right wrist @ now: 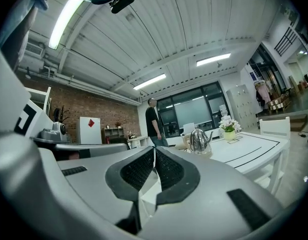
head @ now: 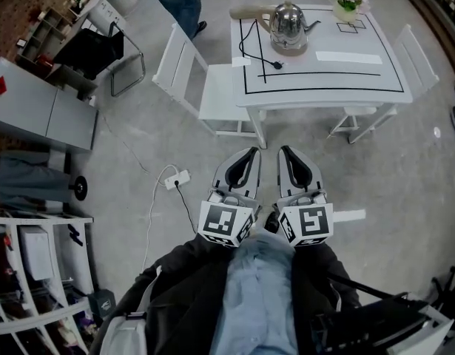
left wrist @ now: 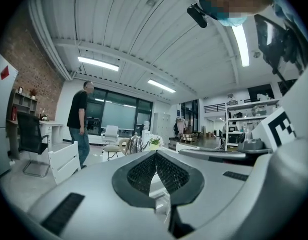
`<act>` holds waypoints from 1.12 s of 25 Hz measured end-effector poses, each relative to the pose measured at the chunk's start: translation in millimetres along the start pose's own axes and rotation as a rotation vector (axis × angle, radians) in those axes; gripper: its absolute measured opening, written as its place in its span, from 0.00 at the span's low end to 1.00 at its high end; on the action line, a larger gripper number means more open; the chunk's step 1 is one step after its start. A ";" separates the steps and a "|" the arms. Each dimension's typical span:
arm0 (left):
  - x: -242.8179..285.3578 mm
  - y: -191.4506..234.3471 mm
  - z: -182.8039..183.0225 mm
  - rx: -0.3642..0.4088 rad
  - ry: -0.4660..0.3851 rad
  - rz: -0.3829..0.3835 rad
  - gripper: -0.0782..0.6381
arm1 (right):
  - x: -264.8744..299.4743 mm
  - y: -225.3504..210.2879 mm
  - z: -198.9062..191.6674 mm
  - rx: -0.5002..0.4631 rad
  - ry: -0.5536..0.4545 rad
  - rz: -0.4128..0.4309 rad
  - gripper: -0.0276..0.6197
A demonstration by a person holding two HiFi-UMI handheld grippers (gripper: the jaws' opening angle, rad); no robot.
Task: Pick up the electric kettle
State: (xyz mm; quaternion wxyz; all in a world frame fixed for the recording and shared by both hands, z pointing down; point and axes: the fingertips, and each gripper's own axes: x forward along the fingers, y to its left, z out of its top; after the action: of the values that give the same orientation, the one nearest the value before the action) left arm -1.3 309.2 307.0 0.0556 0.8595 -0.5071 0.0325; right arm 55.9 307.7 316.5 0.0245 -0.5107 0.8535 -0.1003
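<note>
The grey left gripper [head: 251,154] and right gripper [head: 284,152] were closed, empty; only the head view showed the black cord [head: 276,65] by the far shiny steel kettle [head: 288,24].

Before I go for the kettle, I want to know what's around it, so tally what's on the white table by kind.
Electric kettle: 1
Flower pot: 1
Black power cord: 1
White paper pieces: 2
Total: 5

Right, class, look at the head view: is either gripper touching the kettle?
No: the kettle stands on the table, while the left gripper and right gripper are over the floor, short of the table.
</note>
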 end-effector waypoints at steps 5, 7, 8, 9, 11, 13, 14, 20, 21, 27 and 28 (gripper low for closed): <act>18.9 26.8 -11.4 -0.035 0.001 0.016 0.12 | 30.5 -3.4 -12.0 -0.008 0.037 0.002 0.07; 27.5 38.7 -14.8 -0.048 0.004 0.018 0.12 | 43.8 -4.5 -16.7 -0.011 0.054 0.000 0.07; 31.8 44.6 -15.2 -0.052 0.004 0.019 0.12 | 50.3 -4.9 -17.7 -0.011 0.062 -0.004 0.07; 36.3 50.4 -15.3 -0.056 0.003 0.018 0.12 | 57.2 -5.2 -18.3 -0.011 0.068 -0.007 0.07; 46.4 62.3 -16.3 -0.066 0.006 0.014 0.12 | 72.5 -6.6 -19.3 -0.011 0.077 -0.013 0.07; 57.1 74.7 -18.7 -0.076 0.014 0.009 0.12 | 88.4 -8.2 -21.4 -0.009 0.086 -0.019 0.07; 62.3 81.1 -19.8 -0.081 0.018 0.007 0.12 | 96.2 -8.9 -22.6 -0.009 0.090 -0.021 0.07; 95.8 122.6 -11.7 -0.097 -0.002 0.000 0.12 | 149.6 -12.9 -15.6 -0.031 0.092 -0.025 0.07; 101.6 129.9 -8.5 -0.098 -0.009 0.000 0.12 | 159.0 -13.9 -11.9 -0.037 0.087 -0.026 0.07; 131.7 168.6 15.2 -0.094 -0.059 -0.015 0.12 | 208.6 -15.3 10.6 -0.082 0.049 -0.028 0.07; 136.3 174.1 19.2 -0.094 -0.068 -0.021 0.12 | 215.4 -15.5 15.0 -0.085 0.042 -0.036 0.07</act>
State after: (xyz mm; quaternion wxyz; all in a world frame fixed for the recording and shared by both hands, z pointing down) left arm -87.8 104.9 314.3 0.0789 0.8617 -0.5008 -0.0211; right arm -31.2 109.6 317.9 -0.0169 -0.5245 0.8479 -0.0748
